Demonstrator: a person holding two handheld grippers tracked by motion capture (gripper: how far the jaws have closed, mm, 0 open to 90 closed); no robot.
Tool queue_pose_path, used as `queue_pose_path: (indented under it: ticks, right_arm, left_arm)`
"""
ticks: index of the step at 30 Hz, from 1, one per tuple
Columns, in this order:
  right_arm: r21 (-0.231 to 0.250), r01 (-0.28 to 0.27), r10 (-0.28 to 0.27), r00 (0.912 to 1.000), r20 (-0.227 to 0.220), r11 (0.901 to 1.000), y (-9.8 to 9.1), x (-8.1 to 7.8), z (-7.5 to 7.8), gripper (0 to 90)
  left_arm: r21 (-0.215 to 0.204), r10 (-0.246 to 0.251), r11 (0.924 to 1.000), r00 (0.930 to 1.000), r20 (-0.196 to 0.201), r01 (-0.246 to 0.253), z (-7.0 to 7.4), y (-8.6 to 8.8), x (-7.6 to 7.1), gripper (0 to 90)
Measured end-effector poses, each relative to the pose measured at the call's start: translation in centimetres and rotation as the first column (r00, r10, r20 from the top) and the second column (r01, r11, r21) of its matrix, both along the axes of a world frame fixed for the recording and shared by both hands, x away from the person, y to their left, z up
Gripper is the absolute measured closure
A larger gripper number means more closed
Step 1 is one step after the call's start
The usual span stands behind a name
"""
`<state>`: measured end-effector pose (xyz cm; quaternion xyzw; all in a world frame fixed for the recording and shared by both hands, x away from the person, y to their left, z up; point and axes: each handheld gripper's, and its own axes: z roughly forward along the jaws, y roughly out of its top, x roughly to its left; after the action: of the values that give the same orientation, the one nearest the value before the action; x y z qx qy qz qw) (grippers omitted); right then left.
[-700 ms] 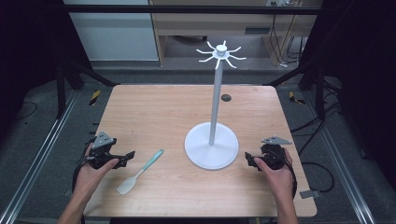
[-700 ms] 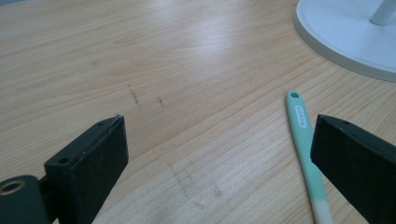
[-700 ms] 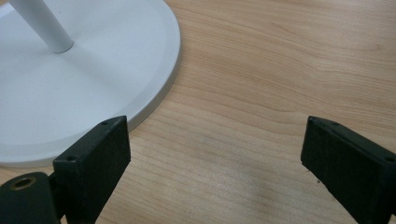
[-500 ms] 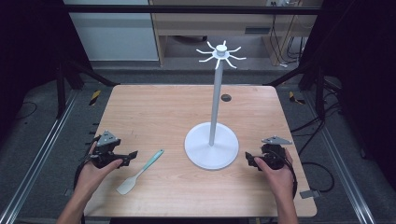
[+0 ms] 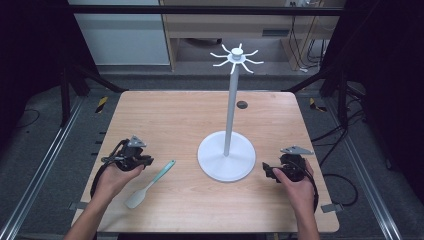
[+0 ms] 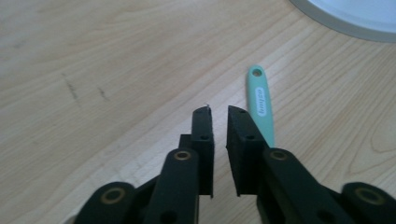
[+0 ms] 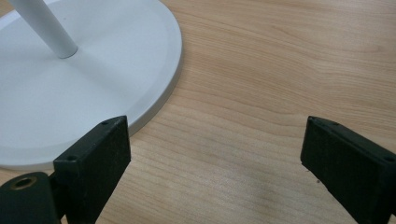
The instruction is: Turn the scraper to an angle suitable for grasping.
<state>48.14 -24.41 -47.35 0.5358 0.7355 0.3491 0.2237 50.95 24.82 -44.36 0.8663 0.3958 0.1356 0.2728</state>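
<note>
Spatula (image 5: 148, 184), mint green with a pale blade, is lying flat on the near left part of the wooden table (image 5: 175, 115), its handle pointing toward the white stand (image 5: 226, 160). The stand is rising from the middle of the table with hooks at its top. The left gripper (image 6: 218, 122) is hovering just beside the spatula handle, on its left, with its jaws nearly together and nothing between them. The right gripper (image 7: 215, 154) is waiting near the right side of the stand's round base, its jaws wide apart and empty. It looks like the reaching step: next, the left jaws are probably needing to open, slide over the handle, and squeeze it.
</note>
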Motion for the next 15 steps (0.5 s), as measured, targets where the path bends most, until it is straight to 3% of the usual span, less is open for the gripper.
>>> queue_pose_path:
  ticks: [2,6,15]
  right_arm:
    - [0.001,-0.001,0.001,1.0,-0.001,1.0,0.0,0.0,0.0,8.8]
    - [0.002,-0.001,0.001,1.0,-0.002,1.0,0.0,0.0,0.0,8.9]
    - [-0.001,-0.011,0.011,0.9999,-0.008,0.9999,0.1,0.1,-0.1,8.8]
  left_arm:
    - [0.011,-0.007,0.9999,0.9999,-0.009,0.007,-0.2,-0.3,0.1,90.0]
    - [0.023,-0.006,0.9997,0.9991,-0.041,0.007,-0.8,-1.4,0.8,90.0]
    - [0.046,-0.018,0.9987,0.9978,-0.064,0.021,-2.0,-2.9,1.8,90.0]
